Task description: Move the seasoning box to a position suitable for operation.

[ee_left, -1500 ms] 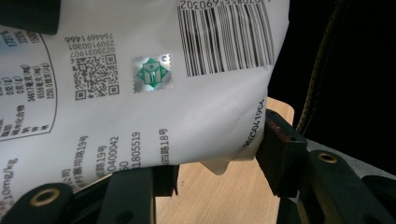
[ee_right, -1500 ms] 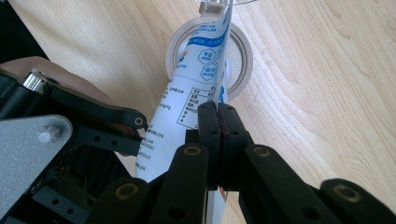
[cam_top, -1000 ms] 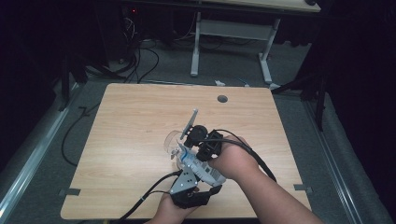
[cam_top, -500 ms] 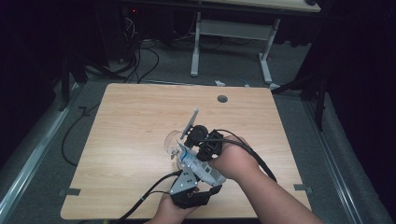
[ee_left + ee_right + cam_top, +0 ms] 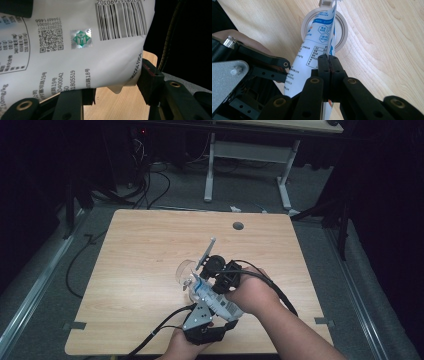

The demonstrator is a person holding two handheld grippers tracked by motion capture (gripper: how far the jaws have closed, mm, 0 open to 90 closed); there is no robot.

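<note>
A white printed pouch [image 5: 225, 308] is held tilted over the table [image 5: 140, 250], its spout end over a clear cup [image 5: 184, 270]. In the right gripper view the pouch [image 5: 312, 55] points at the cup's round mouth [image 5: 342, 27]. My right gripper [image 5: 329, 65] is shut on the pouch's thin upper edge; in the high view it [image 5: 207, 277] sits just right of the cup. My left gripper [image 5: 115, 87] clamps the pouch's lower body [image 5: 75, 50], barcode side facing the camera. From above, the left gripper [image 5: 209, 296] comes in from the near edge.
The wooden table has a round cable hole [image 5: 238, 226] near its far edge. Cables [image 5: 160, 327] trail from the grippers off the near side. Another desk's legs [image 5: 210, 165] and floor cables stand beyond the table.
</note>
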